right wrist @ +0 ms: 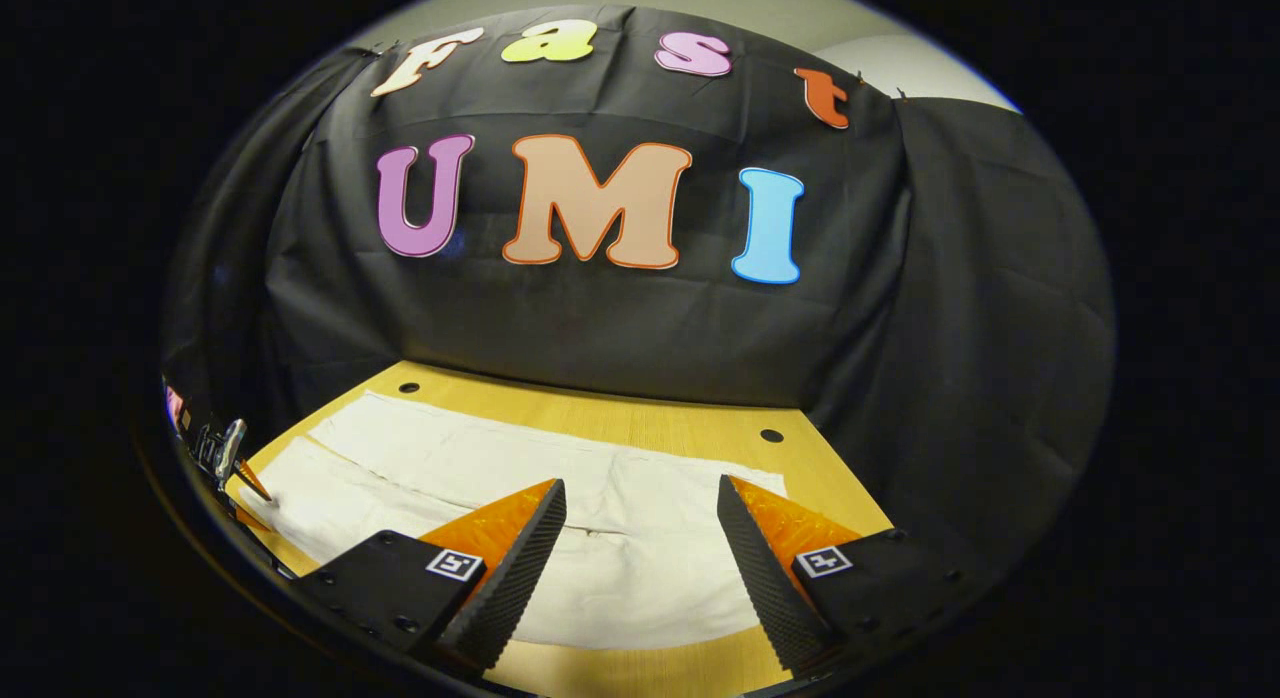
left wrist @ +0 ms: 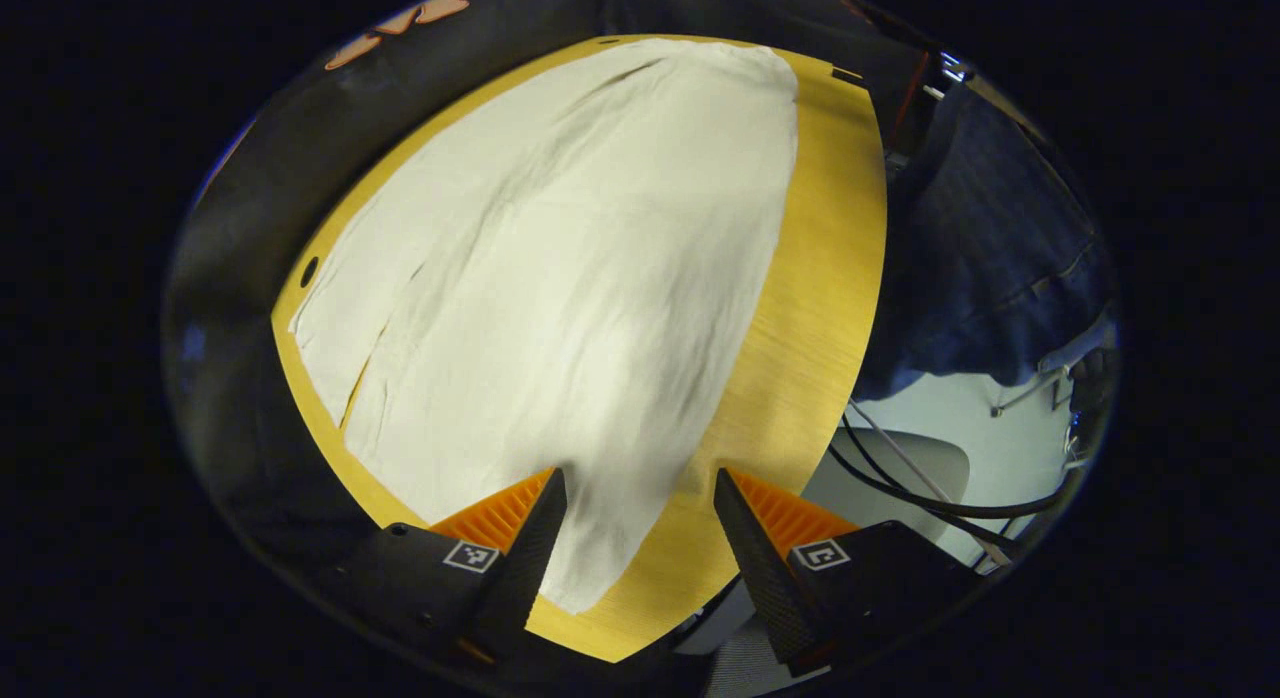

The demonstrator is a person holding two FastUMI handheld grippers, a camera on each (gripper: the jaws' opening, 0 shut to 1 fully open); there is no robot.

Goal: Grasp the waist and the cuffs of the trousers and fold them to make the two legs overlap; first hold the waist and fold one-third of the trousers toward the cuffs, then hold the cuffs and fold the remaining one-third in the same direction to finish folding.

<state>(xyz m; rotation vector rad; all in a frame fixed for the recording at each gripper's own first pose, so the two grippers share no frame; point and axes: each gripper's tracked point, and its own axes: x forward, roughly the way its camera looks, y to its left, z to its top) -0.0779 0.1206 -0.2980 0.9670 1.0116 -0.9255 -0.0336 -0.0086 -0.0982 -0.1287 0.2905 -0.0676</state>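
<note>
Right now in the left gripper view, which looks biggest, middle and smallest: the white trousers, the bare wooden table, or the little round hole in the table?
1. Trousers, the largest by far.
2. Bare parts of the wooden table, a narrow band around the trousers.
3. Round hole, tiny.

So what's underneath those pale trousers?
The trousers lie spread on a yellow wooden table, whose top shows around their edges, with a small round hole near one corner. Whatever sits directly beneath the cloth is covered.
</note>
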